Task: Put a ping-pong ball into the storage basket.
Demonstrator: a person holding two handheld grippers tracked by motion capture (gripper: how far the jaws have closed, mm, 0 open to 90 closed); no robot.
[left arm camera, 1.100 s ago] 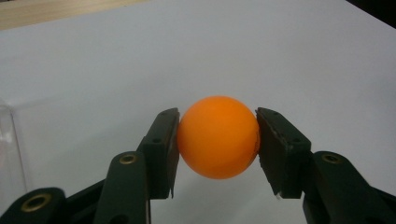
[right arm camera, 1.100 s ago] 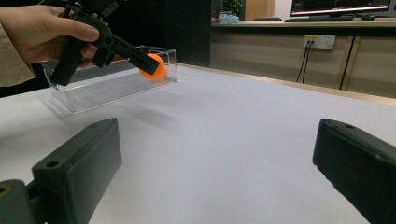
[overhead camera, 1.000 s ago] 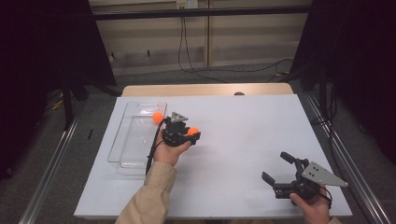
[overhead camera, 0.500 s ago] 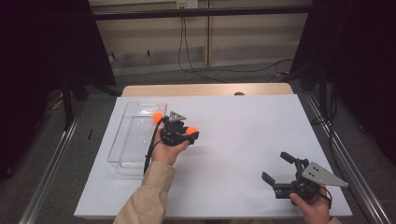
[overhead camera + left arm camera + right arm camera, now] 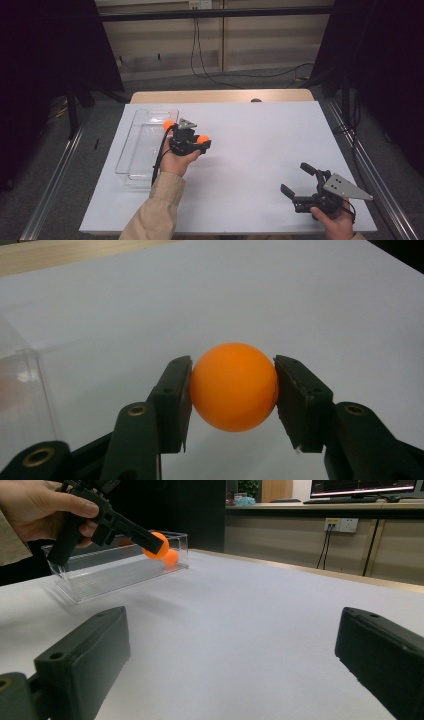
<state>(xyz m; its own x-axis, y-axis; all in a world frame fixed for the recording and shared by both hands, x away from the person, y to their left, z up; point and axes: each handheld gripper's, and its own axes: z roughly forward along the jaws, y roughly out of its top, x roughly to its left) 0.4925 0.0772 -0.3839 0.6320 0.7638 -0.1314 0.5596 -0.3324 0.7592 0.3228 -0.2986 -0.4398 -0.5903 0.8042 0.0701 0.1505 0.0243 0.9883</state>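
We are holding an orange ball (image 5: 234,386) clamped between the jaws of the left gripper (image 5: 233,390), raised above the white table (image 5: 260,150), just beside the clear plastic bin (image 5: 142,145). A second orange ball (image 5: 171,557) is lying inside this bin. We are resting the right gripper (image 5: 299,181) near the table's front right corner, its jaws standing wide apart with nothing between them.

Orange ball (image 5: 233,386) between black hand-held gripper (image 5: 233,390) pads, white table (image 5: 260,135), clear tray (image 5: 137,150)

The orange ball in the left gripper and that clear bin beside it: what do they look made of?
Orange ball: seemingly light plastic, smooth matte shell with a soft sheen, keeping its round shape between the left gripper's pads. Clear bin: apparently hard transparent plastic, possibly acrylic; the table shows through it, its edges catch glossy highlights, and its floor looks ribbed.
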